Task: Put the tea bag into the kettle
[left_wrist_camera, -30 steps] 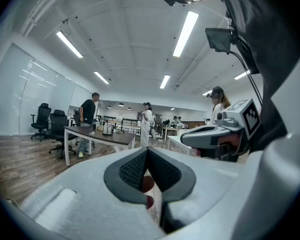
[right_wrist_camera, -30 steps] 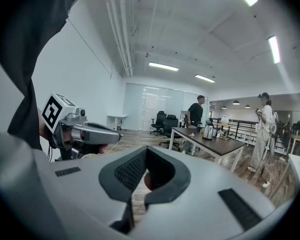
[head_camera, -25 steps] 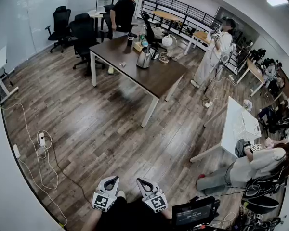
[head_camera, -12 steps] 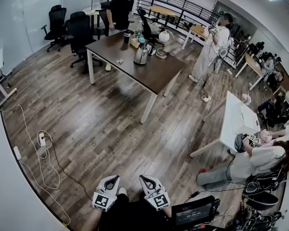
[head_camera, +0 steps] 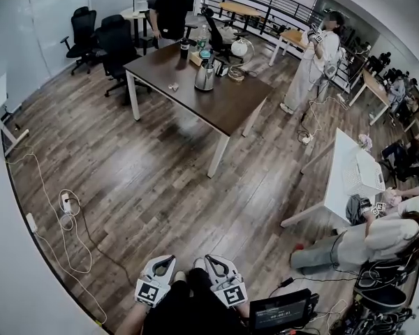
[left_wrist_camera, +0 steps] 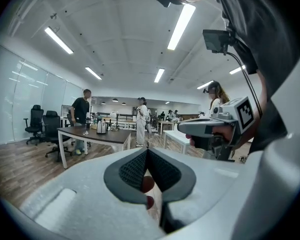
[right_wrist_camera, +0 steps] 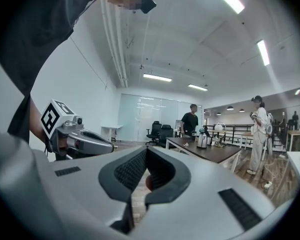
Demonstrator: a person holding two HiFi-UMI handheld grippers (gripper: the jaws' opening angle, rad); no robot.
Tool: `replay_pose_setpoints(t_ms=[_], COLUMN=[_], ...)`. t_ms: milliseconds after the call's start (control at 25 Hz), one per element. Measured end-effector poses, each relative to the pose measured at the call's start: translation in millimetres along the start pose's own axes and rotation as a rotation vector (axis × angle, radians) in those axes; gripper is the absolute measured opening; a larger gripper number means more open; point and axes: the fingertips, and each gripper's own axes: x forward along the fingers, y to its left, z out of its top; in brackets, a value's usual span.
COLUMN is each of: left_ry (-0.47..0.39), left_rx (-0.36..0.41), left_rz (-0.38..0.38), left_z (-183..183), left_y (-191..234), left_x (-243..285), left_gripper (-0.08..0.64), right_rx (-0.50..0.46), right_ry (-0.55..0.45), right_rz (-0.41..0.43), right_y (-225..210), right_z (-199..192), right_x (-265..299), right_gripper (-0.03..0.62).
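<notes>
**Both claws empty, kettle far ahead**

Head view: left claw and right claw low against the body, side by side, each pressed together and pinching nothing. Steel kettle far ahead of both tips on the dark table. Small pale thing just left of the kettle, likely the tea bag, too small to confirm. Best handling, as a judgement: close the distance first. Spread one claw only when near the bag, then pinch it by an edge or tag. Steady the kettle with the other claw.

Left claw view: pads meeting, nothing between. Kettle far ahead, left of the tips.

Right claw view: pads meeting too, nothing held. Kettle ahead and to the right. Whether lidded, and what is inside, unreadable from here.
</notes>
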Motion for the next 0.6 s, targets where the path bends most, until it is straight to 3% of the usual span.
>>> replay_pose_setpoints(t_ms=[120, 440, 600], left_ry=[0.005, 0.029, 0.056], left_rx=[0.053, 0.038, 0.13], left_rz=[0.012, 0.038, 0.024], left_z=[12, 36, 41], left_y=[-4, 3, 0], left_x=[20, 77, 102], left_gripper=[-0.015, -0.015, -0.015], right_rx=[0.043, 0.081, 0.088], right_ry=[-0.021, -0.052, -0.052], right_rz=[0.001, -0.022, -0.021], right_y=[-21, -85, -118], right_z=[-2, -9, -16], right_x=[7, 19, 26], right_gripper=[0.006, 0.006, 0.006])
